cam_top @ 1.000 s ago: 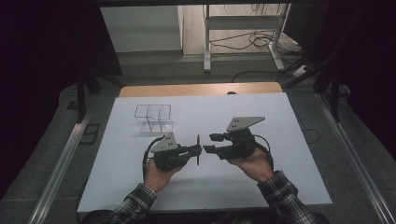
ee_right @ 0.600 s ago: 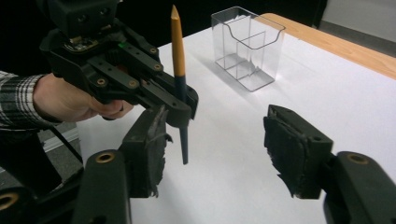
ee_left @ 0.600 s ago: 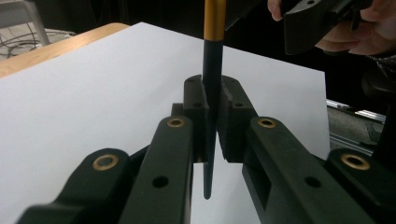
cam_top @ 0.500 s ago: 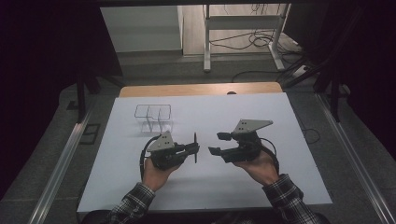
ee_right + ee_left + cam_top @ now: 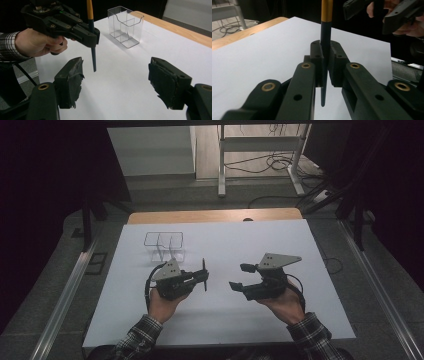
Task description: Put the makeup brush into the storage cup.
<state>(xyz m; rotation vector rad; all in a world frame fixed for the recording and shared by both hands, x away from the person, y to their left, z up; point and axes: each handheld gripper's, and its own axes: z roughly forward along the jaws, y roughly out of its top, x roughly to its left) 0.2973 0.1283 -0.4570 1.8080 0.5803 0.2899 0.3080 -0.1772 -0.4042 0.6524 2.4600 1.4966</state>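
Your right gripper point(image 5: 240, 276), low in the frame, has moved away from the left and stands wide open. Your left gripper point(image 5: 202, 275) still clamps the pencil point(image 5: 92, 40) upright. The clear holder point(image 5: 164, 245) waits upper left.

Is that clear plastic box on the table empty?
Empty. Through the clear plastic box only its own dividers and the white table show.

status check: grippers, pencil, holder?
Left gripper shut on pencil, held upright above the table. Right gripper open, empty, facing it. Clear holder empty, beyond the left gripper. Nothing between them.
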